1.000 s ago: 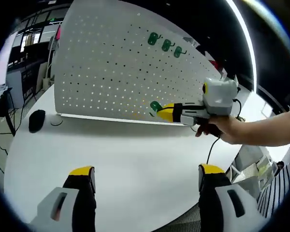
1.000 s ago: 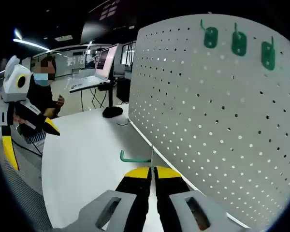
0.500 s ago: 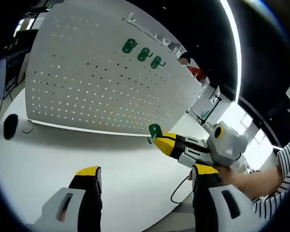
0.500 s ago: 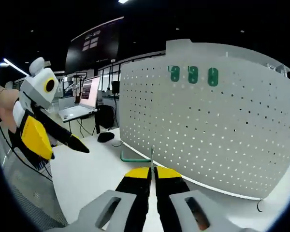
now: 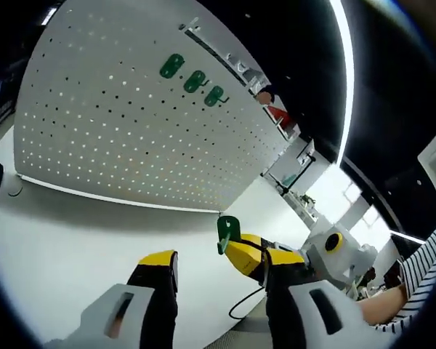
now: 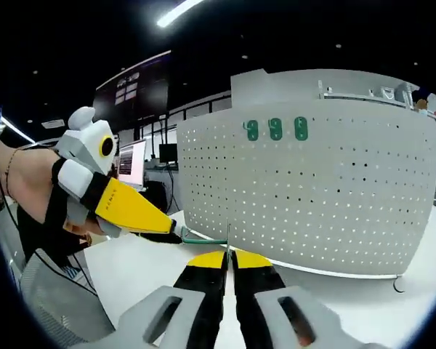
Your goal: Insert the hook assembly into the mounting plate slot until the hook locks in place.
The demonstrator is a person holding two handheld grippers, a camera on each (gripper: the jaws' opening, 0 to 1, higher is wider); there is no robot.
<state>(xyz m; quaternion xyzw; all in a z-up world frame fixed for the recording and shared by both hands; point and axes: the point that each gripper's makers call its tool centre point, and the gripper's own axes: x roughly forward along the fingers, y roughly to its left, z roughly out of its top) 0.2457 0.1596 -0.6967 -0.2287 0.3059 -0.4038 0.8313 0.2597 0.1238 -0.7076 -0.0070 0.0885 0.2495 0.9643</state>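
Right gripper with yellow-tipped jaws closed on a thin green wire hook; left gripper reached that hook's bent end — contact unclear. White perforated pegboard carried three green mounted hooks.

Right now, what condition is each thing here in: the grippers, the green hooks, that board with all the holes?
Right gripper: shut on the loose green hook.
Loose green hook: held off the board, not yet inserted.
Left gripper: open, holding nothing.
Three mounted green hooks: seated in a row high on the board.
Pegboard: standing upright on the white table.
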